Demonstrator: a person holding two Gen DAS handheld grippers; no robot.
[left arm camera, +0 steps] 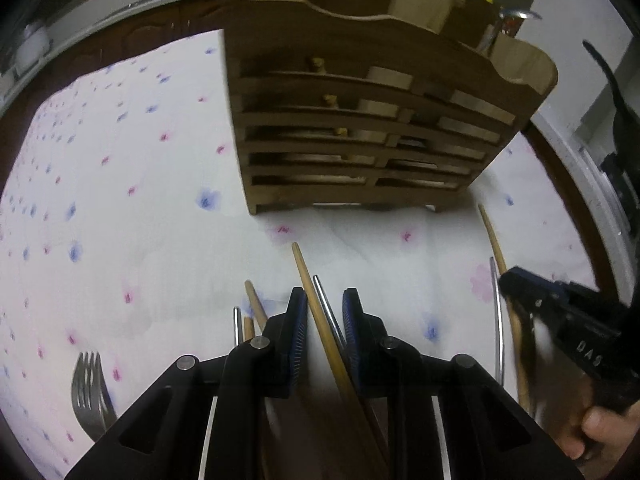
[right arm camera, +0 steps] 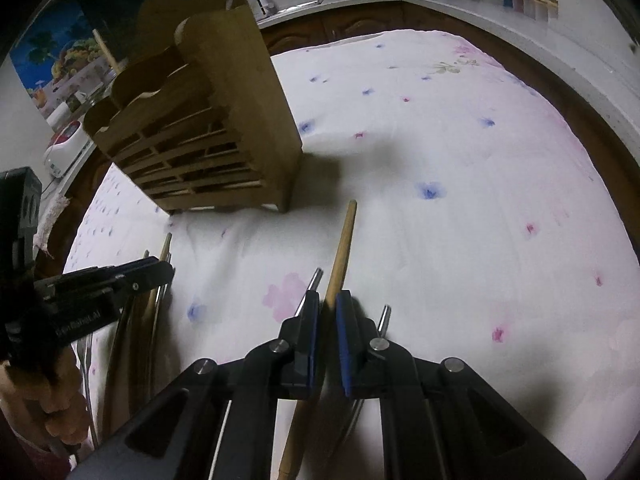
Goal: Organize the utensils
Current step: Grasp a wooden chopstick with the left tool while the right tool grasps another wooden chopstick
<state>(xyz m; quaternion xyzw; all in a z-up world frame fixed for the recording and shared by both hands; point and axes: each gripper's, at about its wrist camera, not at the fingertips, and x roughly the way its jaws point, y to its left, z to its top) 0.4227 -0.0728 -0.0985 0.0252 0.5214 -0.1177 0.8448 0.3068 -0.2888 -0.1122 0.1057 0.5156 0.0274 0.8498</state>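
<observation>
A slatted wooden utensil holder (left arm camera: 360, 120) stands on the floral cloth; it also shows in the right wrist view (right arm camera: 200, 128). My left gripper (left arm camera: 324, 300) has its jaws closed around a wooden stick (left arm camera: 316, 308) and a thin metal handle (left arm camera: 326, 304), low over the cloth. My right gripper (right arm camera: 328, 304) is shut on a wooden-handled utensil (right arm camera: 340, 252) whose tip points toward the holder. The right gripper also shows at the right of the left wrist view (left arm camera: 508, 280), over a wooden handle (left arm camera: 496, 248) and a metal handle (left arm camera: 496, 320).
A fork (left arm camera: 88, 392) lies at lower left. More wooden and metal handles (left arm camera: 250, 312) lie left of the left gripper. The white floral cloth (right arm camera: 460, 160) covers a dark wooden table; a counter with kitchen items runs behind.
</observation>
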